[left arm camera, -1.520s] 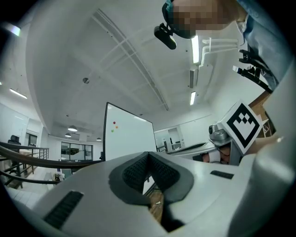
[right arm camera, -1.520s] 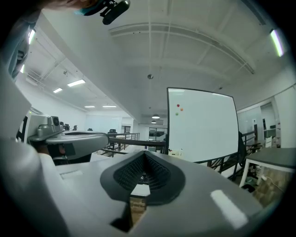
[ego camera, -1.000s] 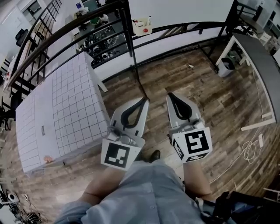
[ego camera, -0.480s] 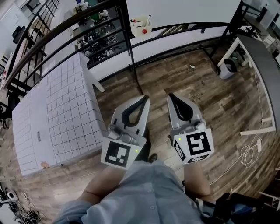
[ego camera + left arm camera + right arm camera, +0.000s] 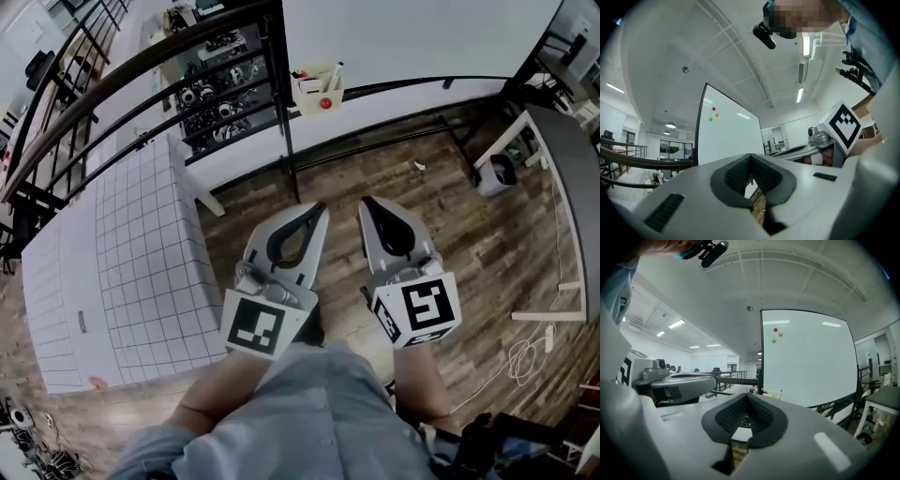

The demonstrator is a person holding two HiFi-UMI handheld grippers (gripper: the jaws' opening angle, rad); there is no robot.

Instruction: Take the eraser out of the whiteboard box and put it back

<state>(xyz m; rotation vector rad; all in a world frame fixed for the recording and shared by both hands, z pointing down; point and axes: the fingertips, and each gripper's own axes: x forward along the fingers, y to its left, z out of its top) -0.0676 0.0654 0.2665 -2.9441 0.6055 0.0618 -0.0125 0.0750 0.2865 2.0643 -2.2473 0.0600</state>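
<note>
The whiteboard box (image 5: 317, 87) is a small cream box hanging at the lower edge of the whiteboard (image 5: 403, 37), far ahead of me; a marker and a small red thing stick out of it. I cannot make out the eraser. My left gripper (image 5: 316, 208) and right gripper (image 5: 367, 201) are held side by side over the wooden floor, pointing level towards the board, both shut and empty. In the right gripper view the box (image 5: 771, 394) shows just beyond the closed right gripper (image 5: 746, 396). The left gripper view shows the closed left gripper (image 5: 750, 157) before the whiteboard (image 5: 726, 136).
A white gridded table (image 5: 122, 272) stands at the left, with a black railing (image 5: 141, 75) behind it. At the right are a grey desk (image 5: 574, 187), a small bin (image 5: 497, 174), a wooden strip (image 5: 546, 315) and cables (image 5: 525, 349) on the floor.
The whole view has moved towards the whiteboard: the box sits lower and larger in the head view. Both grippers went forward together and stayed shut.
</note>
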